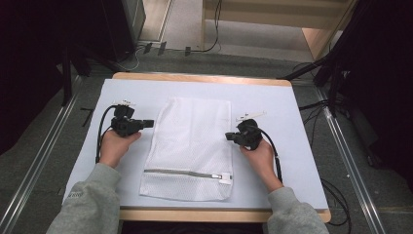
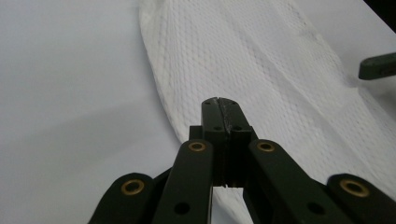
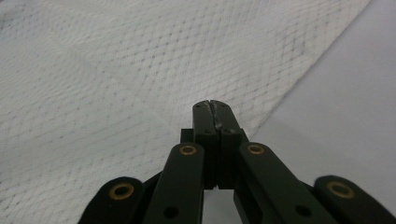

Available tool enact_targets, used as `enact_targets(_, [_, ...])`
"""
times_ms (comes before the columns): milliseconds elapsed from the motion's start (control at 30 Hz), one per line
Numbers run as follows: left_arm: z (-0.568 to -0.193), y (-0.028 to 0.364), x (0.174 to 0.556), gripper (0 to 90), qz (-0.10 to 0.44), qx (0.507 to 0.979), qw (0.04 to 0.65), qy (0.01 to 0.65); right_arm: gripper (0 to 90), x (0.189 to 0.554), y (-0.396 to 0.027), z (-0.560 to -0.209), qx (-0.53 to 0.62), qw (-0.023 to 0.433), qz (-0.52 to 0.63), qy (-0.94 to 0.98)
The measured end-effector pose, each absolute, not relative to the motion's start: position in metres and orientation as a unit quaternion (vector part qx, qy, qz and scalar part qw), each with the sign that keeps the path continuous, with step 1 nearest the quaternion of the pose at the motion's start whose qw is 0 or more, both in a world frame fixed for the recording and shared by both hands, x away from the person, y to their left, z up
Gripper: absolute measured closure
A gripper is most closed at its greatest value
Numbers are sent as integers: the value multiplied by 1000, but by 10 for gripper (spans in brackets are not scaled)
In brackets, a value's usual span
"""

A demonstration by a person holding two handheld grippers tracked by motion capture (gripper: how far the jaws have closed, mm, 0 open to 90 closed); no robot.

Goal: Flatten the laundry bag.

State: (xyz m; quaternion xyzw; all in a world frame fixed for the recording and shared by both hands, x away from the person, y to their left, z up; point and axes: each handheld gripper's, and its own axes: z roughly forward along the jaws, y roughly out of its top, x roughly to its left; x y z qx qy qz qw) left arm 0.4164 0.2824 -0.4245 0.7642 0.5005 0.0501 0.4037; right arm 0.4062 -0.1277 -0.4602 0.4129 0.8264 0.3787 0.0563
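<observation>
Flat white mesh zip bag (image 1: 190,146) lies btwn left gripper (image 1: 150,123) & right gripper (image 1: 228,136), both jaws closed tight, empty, tips beside bag edges; contents can't be made out.

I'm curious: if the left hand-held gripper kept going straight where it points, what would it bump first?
Probably the white mesh bag; the shut left hand-held gripper points across it, though its height above it is unclear.

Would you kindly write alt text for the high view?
A white mesh laundry bag lies flat on a white-covered table, its zipper shut. The left gripper and right gripper, both shut, flank it.
</observation>
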Motion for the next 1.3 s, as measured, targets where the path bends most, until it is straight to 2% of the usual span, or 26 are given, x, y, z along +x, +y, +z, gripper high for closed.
enact_targets(733, [-439, 242, 528, 900, 72, 762, 370, 526, 900, 386, -115, -470, 390, 56, 364, 844])
enact_targets(1000, [-458, 231, 535, 900, 56, 775, 358, 518, 900, 385, -116, -471, 392, 56, 367, 842])
enact_targets(1133, [-459, 230, 536, 900, 68, 775, 358, 515, 900, 385, -116, -471, 392, 56, 367, 842])
enact_targets(1300, [-456, 242, 537, 900, 92, 760, 345, 543, 900, 385, -117, -472, 389, 56, 369, 842])
